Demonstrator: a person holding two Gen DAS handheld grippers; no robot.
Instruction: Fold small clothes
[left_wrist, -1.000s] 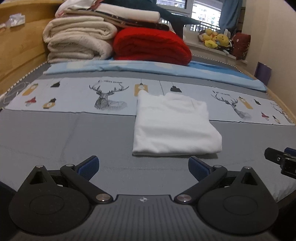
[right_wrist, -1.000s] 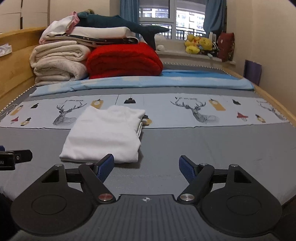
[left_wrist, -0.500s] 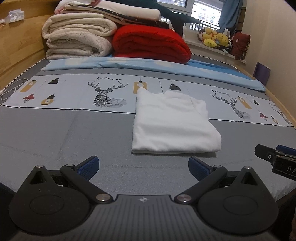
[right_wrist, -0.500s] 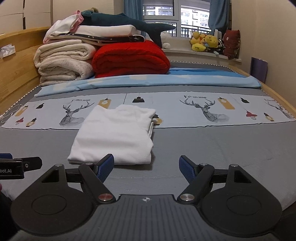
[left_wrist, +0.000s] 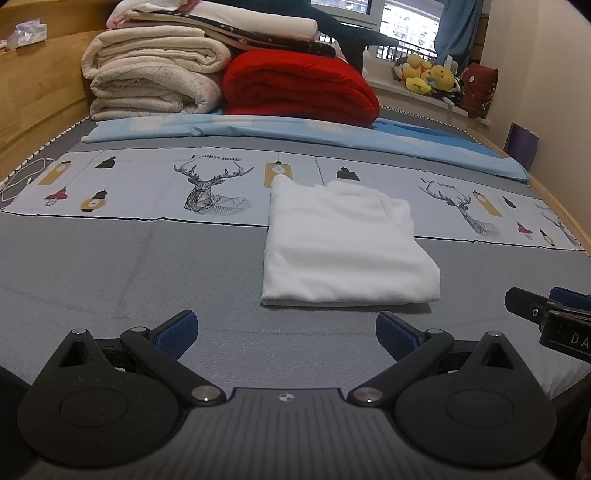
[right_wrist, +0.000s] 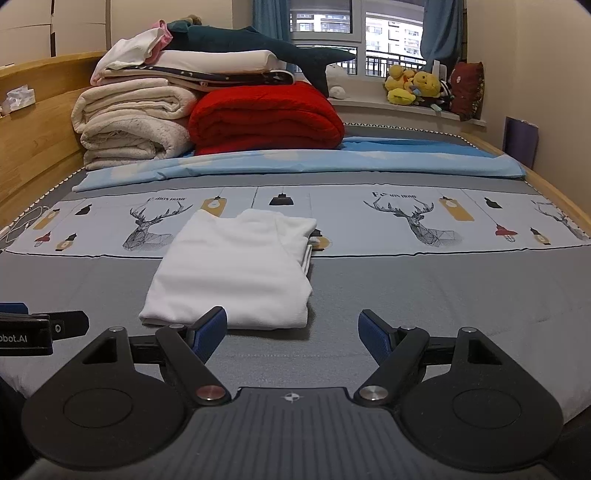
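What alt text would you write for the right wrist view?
A folded white garment lies on a grey bed, just ahead of the open, empty right claw. Folded cream blankets and a red blanket are stacked behind it.

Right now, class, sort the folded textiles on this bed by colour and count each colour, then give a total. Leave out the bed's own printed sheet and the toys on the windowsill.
White folded garment: 1
Red folded blanket: 1
Cream folded blankets: 2
Light blue folded sheet: 1
Total: 5
The mixed pile on top of the blankets is too jumbled to sort, so it is left out.
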